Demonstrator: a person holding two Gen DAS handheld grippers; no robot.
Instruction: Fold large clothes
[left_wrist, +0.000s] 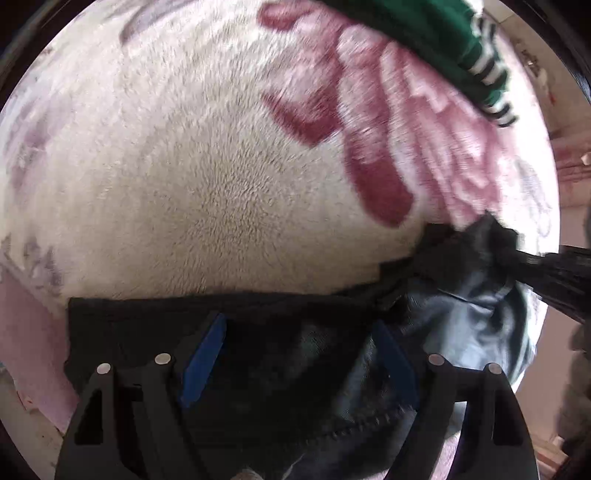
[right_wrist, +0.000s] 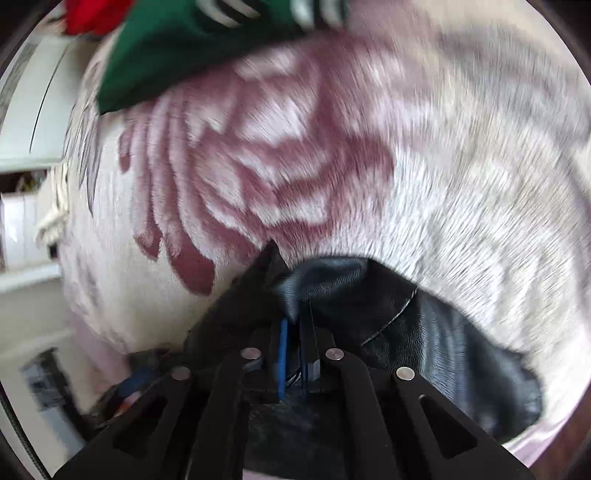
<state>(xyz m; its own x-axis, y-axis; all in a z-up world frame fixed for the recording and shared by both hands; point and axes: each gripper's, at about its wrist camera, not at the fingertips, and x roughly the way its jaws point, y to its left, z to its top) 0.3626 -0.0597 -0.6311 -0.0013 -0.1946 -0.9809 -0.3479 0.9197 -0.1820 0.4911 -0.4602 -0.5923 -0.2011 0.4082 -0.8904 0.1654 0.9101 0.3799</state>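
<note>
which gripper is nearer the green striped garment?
Hard to call; neither is close. The green striped garment lies at the blanket's far edge. Left gripper is open over the black garment; right gripper is pinching it.

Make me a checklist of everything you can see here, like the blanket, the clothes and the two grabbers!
Surface: fluffy cream blanket with big pink-red flowers.
Job's things: dark garment with shiny lining, lying on the blanket.
Clutter: green garment with black-white striped trim at the far edge; something red beside it.
Grippers: left gripper open, fingers spread over the dark garment; right gripper shut on the dark garment.
Cables: nothing seen.
Surroundings: white furniture, blurred.
</note>
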